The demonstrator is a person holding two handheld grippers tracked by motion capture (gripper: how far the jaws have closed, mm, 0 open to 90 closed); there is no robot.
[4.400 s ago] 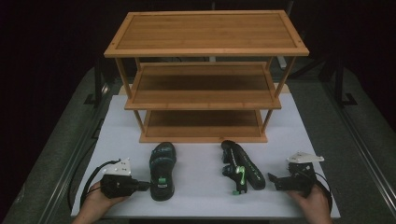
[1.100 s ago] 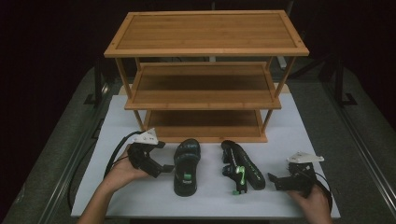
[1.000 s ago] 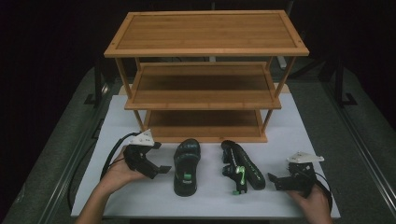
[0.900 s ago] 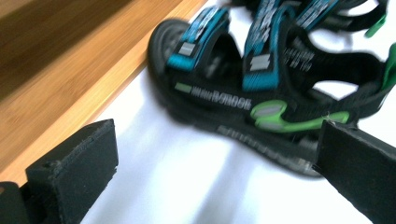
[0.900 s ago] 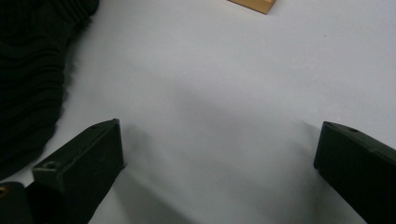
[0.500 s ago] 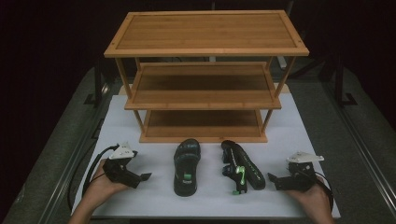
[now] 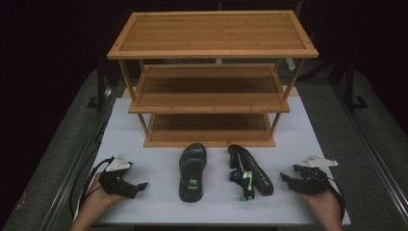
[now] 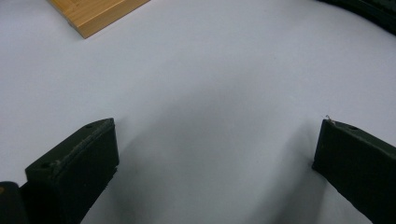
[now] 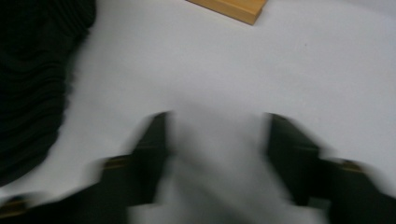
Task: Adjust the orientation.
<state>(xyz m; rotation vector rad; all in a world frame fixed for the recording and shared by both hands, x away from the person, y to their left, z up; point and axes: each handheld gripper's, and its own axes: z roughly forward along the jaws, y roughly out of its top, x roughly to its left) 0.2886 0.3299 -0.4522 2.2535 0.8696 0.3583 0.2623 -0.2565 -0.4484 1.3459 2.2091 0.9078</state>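
Two black shoes lie on the white table in front of a wooden rack (image 7: 211, 86). The left shoe (image 7: 192, 172) shows a green spot near its heel. The right shoe (image 7: 250, 172) lies on its side with green trim. My left gripper (image 7: 139, 186) rests at the front left, apart from the left shoe, open over bare table (image 8: 215, 135). At the front right my right gripper (image 7: 286, 174) points toward the right shoe (image 9: 32, 79). Its jaws (image 9: 217, 126) are blurred, have just been closing, and have nothing between them.
The rack has three bamboo shelves, all bare; its bottom corner shows in both gripper views (image 8: 93, 11) (image 9: 233, 7). The white table top (image 7: 159, 144) ends close behind the hands. Dark grey floor and metal rails run along both sides.
My left gripper has drawn back from the left shoe to the front left and sunk toward the table. The left shoe stays where it was set. The right hand has kept its place.
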